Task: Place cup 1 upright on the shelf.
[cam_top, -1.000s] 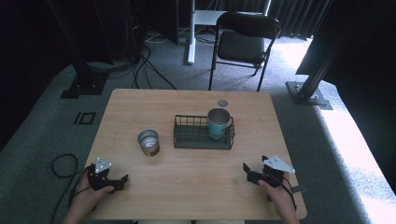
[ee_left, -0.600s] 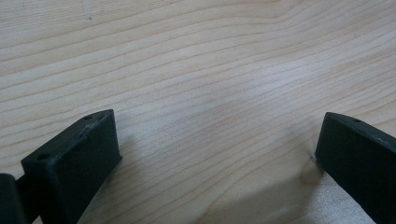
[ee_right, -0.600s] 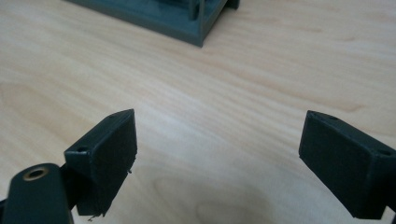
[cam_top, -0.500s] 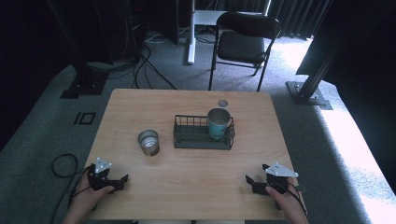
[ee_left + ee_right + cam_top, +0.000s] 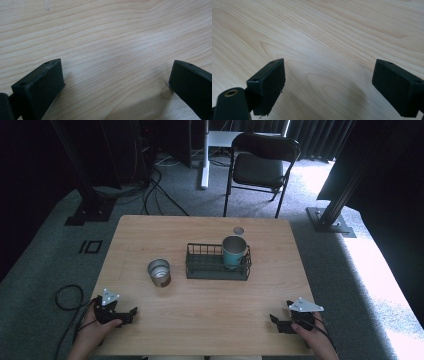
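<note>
A black wire basket (image 5: 218,262) stands mid-table with a teal cup (image 5: 234,251) upright in its right end. A metal cup (image 5: 159,272) stands on the wood to the basket's left. My left gripper (image 5: 131,312) rests at the table's near left corner, held by a hand, far from both cups. My right gripper (image 5: 274,321) rests at the near right corner. In the left gripper view my gripper (image 5: 116,82) is open over bare wood. The right gripper view shows my gripper (image 5: 328,83) open too, nothing between its jaws.
The wooden table (image 5: 210,320) has a small round hole (image 5: 238,230) near its far edge. A black folding chair (image 5: 263,165) stands on the carpet beyond the table. Cables (image 5: 65,295) lie on the floor at the left.
My right gripper has slid a little nearer the table's front edge and to the right. The left gripper has stayed put.
</note>
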A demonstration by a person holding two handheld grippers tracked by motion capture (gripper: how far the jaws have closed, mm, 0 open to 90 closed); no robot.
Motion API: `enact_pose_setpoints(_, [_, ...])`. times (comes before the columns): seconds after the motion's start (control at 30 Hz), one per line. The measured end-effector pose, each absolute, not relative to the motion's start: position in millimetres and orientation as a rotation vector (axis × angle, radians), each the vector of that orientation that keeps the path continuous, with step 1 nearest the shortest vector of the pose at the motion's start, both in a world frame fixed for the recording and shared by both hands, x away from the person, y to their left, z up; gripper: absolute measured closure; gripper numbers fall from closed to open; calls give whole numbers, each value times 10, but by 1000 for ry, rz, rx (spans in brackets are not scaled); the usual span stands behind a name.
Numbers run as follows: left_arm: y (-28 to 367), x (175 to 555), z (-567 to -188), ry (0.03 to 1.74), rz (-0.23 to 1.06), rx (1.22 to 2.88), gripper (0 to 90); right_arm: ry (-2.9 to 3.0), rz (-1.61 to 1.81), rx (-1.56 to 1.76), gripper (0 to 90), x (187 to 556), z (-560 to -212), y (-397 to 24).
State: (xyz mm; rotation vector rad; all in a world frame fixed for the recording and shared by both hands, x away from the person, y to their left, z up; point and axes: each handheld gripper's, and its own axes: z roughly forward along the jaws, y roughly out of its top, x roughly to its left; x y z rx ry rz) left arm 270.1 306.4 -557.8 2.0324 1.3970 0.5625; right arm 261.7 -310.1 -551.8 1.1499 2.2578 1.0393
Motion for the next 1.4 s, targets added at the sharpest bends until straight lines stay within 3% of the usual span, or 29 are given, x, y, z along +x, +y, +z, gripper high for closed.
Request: enact_pose_setpoints(1.4, [3093,2713,-5577,1354,546,2054,4,2225,955,1299,110,2657,-5591,-3185])
